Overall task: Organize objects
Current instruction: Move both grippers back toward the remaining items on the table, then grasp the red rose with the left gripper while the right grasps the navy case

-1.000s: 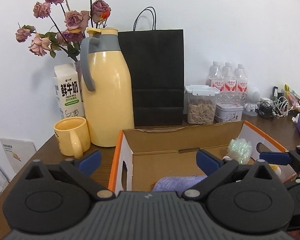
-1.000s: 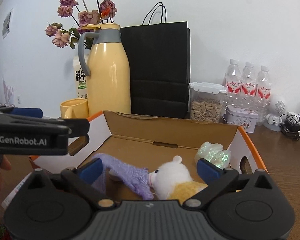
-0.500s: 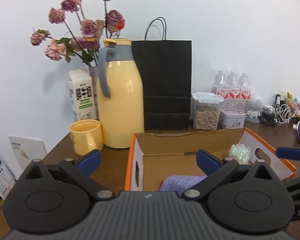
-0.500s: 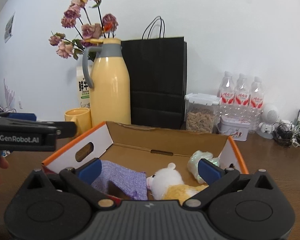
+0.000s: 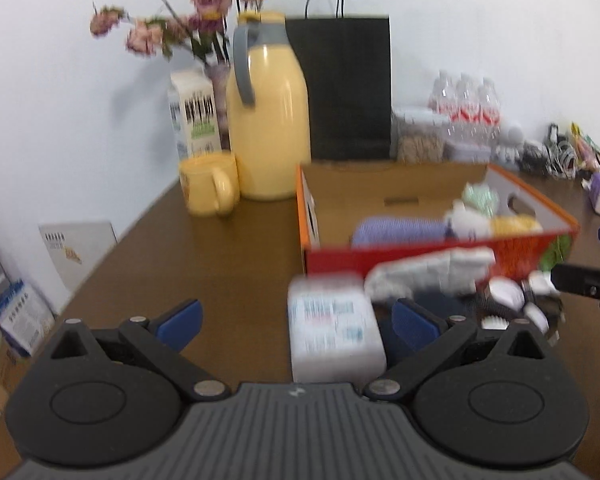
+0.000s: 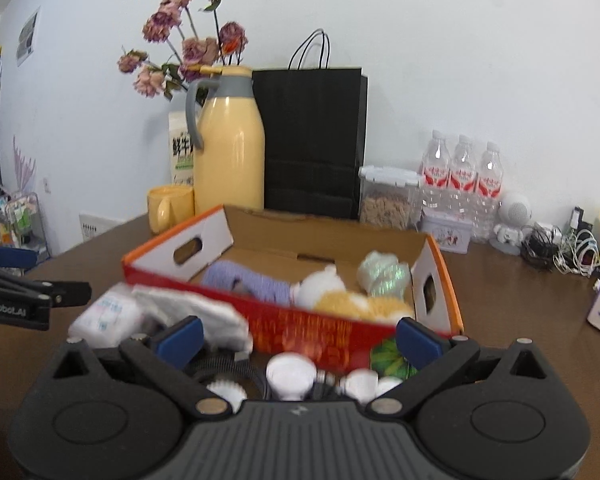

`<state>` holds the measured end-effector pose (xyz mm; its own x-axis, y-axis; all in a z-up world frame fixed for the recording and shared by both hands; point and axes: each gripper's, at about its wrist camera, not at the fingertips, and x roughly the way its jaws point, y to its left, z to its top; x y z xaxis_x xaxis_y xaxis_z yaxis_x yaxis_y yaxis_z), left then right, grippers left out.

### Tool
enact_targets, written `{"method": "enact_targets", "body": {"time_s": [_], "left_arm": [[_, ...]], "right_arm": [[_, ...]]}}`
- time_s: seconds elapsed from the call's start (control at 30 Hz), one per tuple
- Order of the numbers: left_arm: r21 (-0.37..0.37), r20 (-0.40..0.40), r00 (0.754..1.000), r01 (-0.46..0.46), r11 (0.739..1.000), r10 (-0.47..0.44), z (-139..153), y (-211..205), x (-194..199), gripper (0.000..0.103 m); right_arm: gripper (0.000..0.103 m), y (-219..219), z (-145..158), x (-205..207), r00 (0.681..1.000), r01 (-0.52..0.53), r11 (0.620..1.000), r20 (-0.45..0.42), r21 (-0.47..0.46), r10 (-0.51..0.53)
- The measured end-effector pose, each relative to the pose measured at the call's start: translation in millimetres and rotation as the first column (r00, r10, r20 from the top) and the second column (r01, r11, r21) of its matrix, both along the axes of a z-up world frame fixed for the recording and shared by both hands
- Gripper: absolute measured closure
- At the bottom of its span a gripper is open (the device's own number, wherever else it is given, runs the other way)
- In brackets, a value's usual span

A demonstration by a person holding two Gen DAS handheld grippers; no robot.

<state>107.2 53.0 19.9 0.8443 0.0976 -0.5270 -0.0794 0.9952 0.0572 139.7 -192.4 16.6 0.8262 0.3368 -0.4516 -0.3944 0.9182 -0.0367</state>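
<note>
Both claws, left (image 5: pixel 296 316) and right (image 6: pixel 298 334), hang spread and empty, pulled back from above the cardboard box (image 6: pixel 340 330) since a second ago. Near the box's front wall, a tissue pack (image 5: pixel 334 338) and white plugs (image 6: pixel 292 372) now show on the brown surface (image 5: pixel 204 264); a plush toy (image 6: pixel 340 296) lies inside.

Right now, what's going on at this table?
A person holds a hand-held gripper in each hand, both open and empty: left hand-held gripper, right hand-held gripper. The orange-edged cardboard box already holds a purple knitted cloth and a white-and-yellow plush toy. A white tissue pack and other small items lie in front of it.
</note>
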Motion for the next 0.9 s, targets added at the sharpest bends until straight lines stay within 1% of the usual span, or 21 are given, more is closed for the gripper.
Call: {"method": "enact_targets", "body": {"time_s": [0.07, 0.23, 0.43, 0.5, 0.57, 0.6, 0.63, 0.67, 0.7, 0.73, 0.9], "left_arm": [[-0.022, -0.027, 1.0, 0.005, 1.0, -0.005, -7, 1, -7, 0.0], [-0.097, -0.063, 0.997, 0.034, 0.995, -0.041, -22, 2, -21, 0.0], [-0.131, -0.085, 0.995, 0.048, 0.99, -0.06, -31, -2, -25, 0.0], [-0.144, -0.092, 0.993, 0.053, 0.988, -0.067, -34, -2, -24, 0.007], [-0.153, -0.104, 0.992, 0.059, 0.986, -0.076, -38, -4, -22, 0.018], [-0.157, -0.109, 0.991, 0.062, 0.986, -0.08, -40, -4, -21, 0.02], [-0.163, -0.115, 0.99, 0.067, 0.984, -0.086, -42, -5, -21, 0.03], [-0.17, -0.122, 0.988, 0.073, 0.983, -0.094, -44, -6, -20, 0.047], [-0.178, -0.131, 0.986, 0.075, 0.981, -0.099, -46, -7, -19, 0.059], [-0.187, -0.137, 0.985, 0.077, 0.979, -0.104, -48, -6, -18, 0.066], [-0.177, -0.113, 0.988, 0.087, 0.98, -0.108, -45, -8, -23, 0.068]], "right_arm": [[0.0, -2, -5, -8, 1.0, -0.001, 1.0, -0.018, -0.007, 0.0], [0.0, -9, -14, -22, 0.999, 0.0, 1.0, -0.046, -0.015, 0.0], [0.0, -16, -21, -33, 0.997, 0.011, 1.0, -0.072, -0.016, -0.012], [0.0, -18, -23, -35, 0.997, 0.013, 1.0, -0.08, -0.017, -0.015], [0.0, -19, -25, -36, 0.996, 0.015, 1.0, -0.088, -0.018, -0.017], [0.0, -19, -26, -36, 0.996, 0.016, 1.0, -0.092, -0.018, -0.018], [0.0, -19, -27, -37, 0.995, 0.017, 1.0, -0.096, -0.018, -0.019], [0.0, -19, -29, -37, 0.995, 0.017, 1.0, -0.1, -0.019, -0.019], [0.0, -19, -30, -38, 0.995, 0.017, 1.0, -0.102, -0.019, -0.019], [0.0, -19, -30, -38, 0.994, 0.017, 1.0, -0.105, -0.02, -0.019], [0.0, -18, -32, -37, 0.994, 0.01, 1.0, -0.112, -0.023, -0.013]]}}
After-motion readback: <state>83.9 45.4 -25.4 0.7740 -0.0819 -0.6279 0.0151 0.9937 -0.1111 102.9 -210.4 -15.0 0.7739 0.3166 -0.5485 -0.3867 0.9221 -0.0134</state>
